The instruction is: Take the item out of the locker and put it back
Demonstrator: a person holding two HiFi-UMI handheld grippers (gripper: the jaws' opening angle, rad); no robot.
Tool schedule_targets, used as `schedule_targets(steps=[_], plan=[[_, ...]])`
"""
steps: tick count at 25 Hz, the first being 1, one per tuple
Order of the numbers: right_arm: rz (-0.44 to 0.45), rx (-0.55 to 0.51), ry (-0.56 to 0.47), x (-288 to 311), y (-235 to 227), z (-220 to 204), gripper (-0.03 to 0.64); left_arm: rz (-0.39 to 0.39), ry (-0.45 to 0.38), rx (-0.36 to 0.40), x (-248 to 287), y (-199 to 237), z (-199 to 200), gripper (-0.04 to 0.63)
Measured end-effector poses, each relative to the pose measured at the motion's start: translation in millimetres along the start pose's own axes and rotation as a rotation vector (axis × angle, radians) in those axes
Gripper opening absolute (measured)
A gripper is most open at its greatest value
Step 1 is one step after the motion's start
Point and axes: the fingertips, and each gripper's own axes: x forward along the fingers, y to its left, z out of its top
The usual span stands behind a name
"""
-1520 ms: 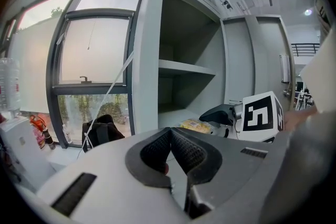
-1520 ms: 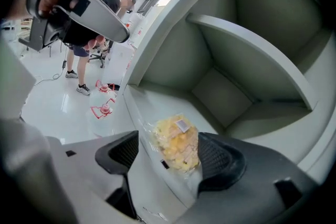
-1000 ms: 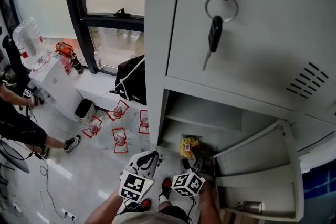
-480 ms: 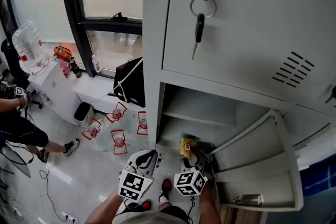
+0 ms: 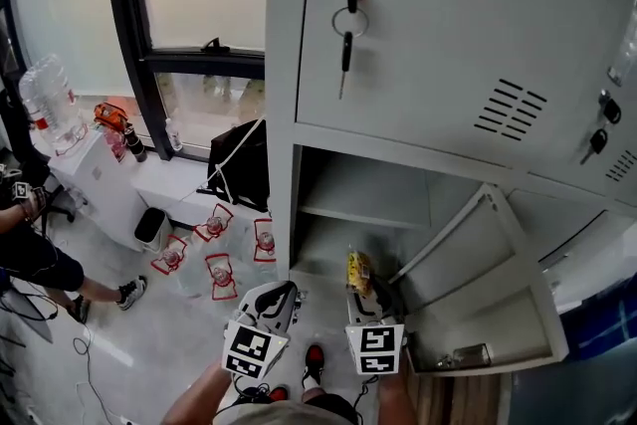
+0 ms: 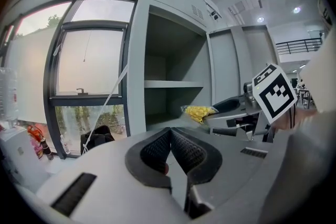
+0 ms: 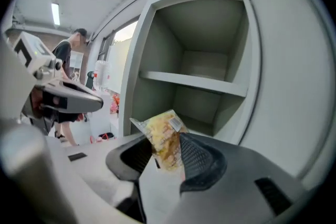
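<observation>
Since a second ago the right gripper (image 7: 165, 153) has come up off the floor of the lower compartment (image 5: 323, 249) of the locker (image 5: 284, 114) and rolled at the wrist. Its jaws have just been closing on the yellow snack packet (image 7: 163, 136), which lay on that floor then and now stands upright between the pads (image 7: 198, 160), clear of it. The grip sits low on the packet, so most of it rises above the jaws with its label corner showing. That seems a sensible hold for a thin, crinkly bag that would sag if pinched at a top edge. It hangs at the mouth of the compartment, under the shelf (image 7: 194, 83), so the taking-out half of the job looks in hand and not yet finished (the putting-back has still to come). The door (image 5: 483, 284) stands swung wide to the right, which leaves a free path out. The left gripper (image 6: 170, 147) is clenched on nothing and hangs outside the locker on the window side of the right one, probably kept there so as not to crowd the opening.
</observation>
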Motion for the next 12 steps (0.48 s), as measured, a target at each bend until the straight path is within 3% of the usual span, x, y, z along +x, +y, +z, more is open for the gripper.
schedule_targets(steps=[6, 12], plan=[[-0.036, 0.140, -0.126, -46, -9, 20, 0.169, -0.031, -0.030, 0.023, -11, -14, 10, 0.021], [-0.060, 0.244, -0.182, -90, -4, 17, 0.169, -0.078, -0.042, 0.035, -26, -35, 11, 0.021]])
